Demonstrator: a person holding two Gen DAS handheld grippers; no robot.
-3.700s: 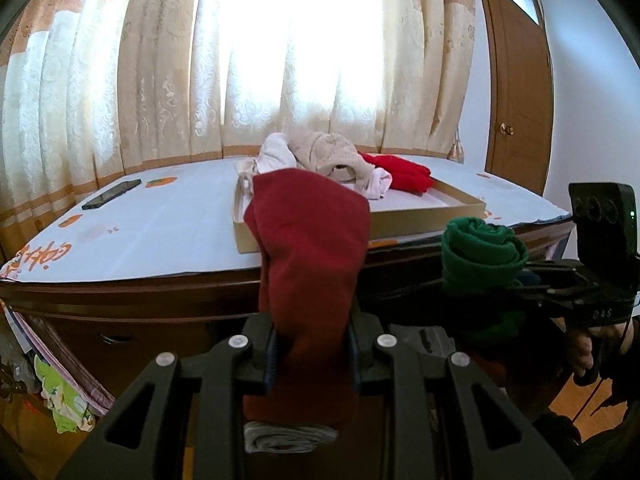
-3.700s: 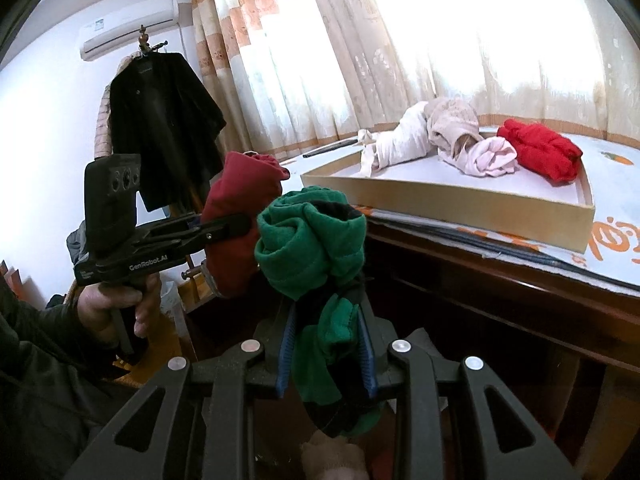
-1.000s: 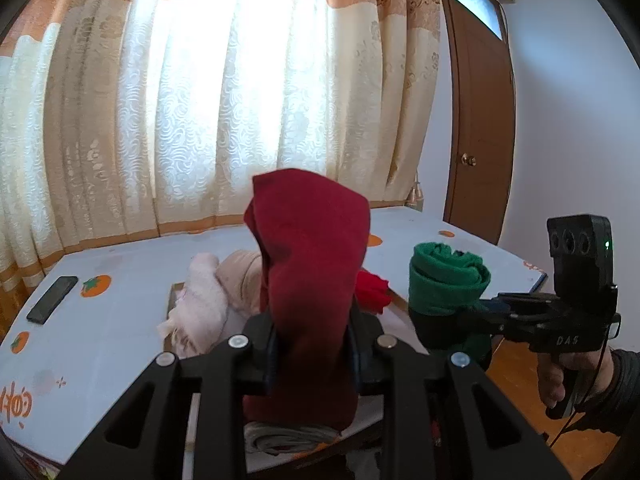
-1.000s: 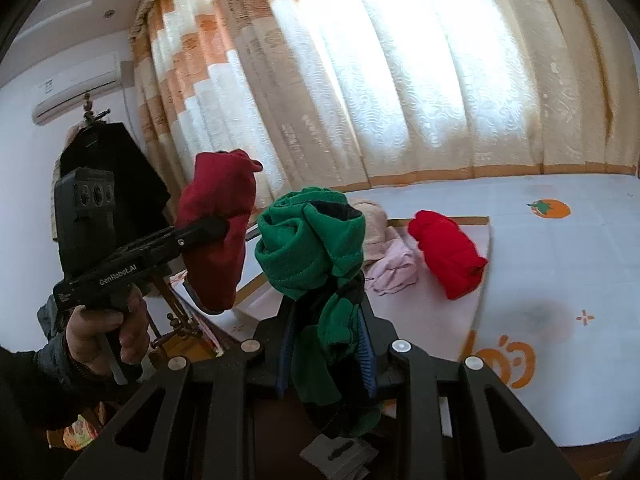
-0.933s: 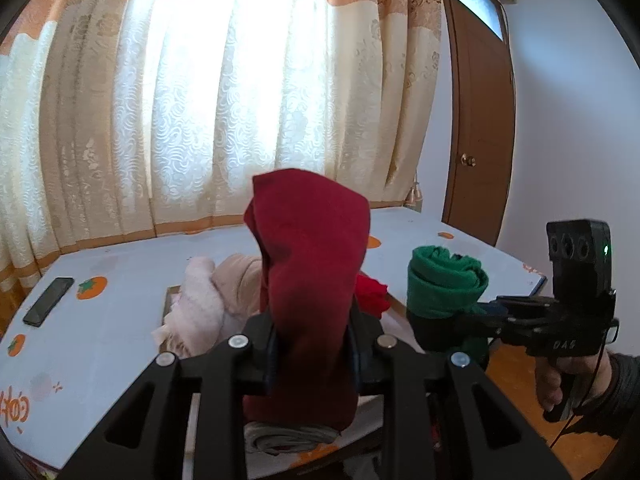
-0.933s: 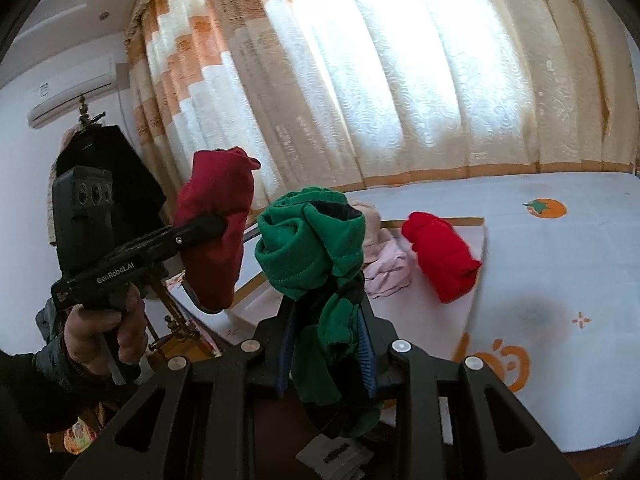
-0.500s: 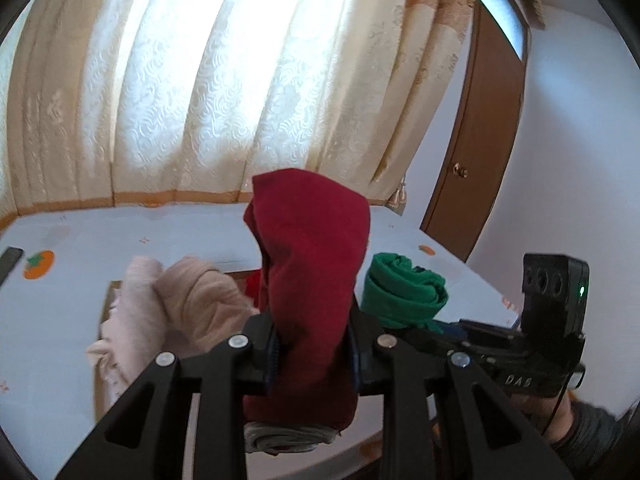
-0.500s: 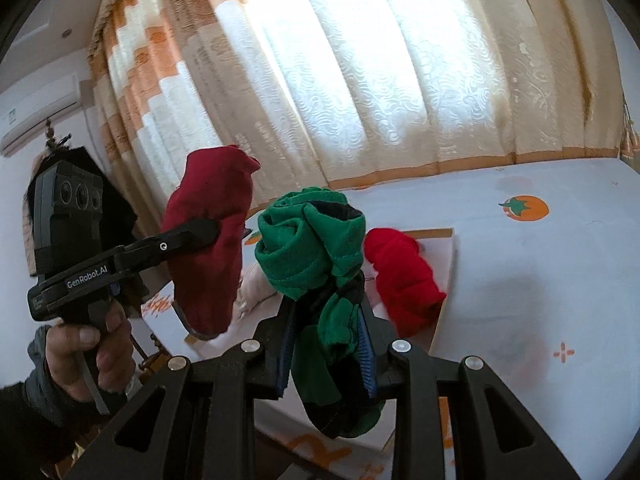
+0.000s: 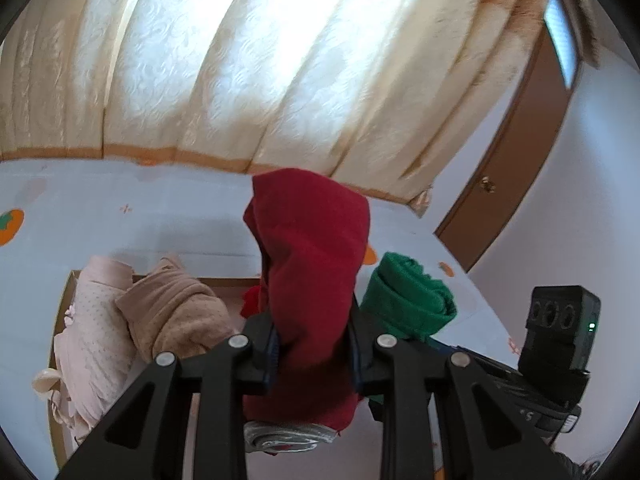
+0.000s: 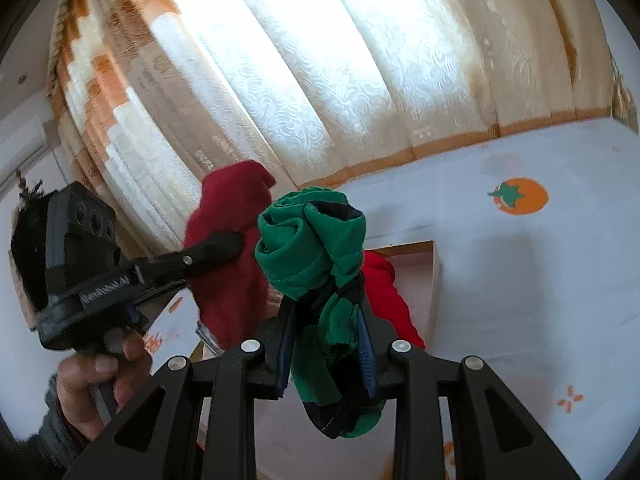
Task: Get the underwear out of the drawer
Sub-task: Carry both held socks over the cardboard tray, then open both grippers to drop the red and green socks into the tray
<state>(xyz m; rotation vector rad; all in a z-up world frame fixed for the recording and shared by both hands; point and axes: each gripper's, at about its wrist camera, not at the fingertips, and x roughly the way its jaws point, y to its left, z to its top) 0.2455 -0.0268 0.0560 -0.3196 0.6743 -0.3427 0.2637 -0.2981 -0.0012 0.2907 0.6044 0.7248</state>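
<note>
Curtained room; only the right view shows, seemingly, a hand (image 10: 94, 376).

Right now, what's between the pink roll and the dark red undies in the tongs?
A tan fuzzy roll lies between the pink roll and the dark red undies, seen in the left wrist view.

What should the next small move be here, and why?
Probably lower both bundles into the shallow box and release: the left gripper is shut on the dark red underwear, the right gripper on the green underwear, both above it.
</note>
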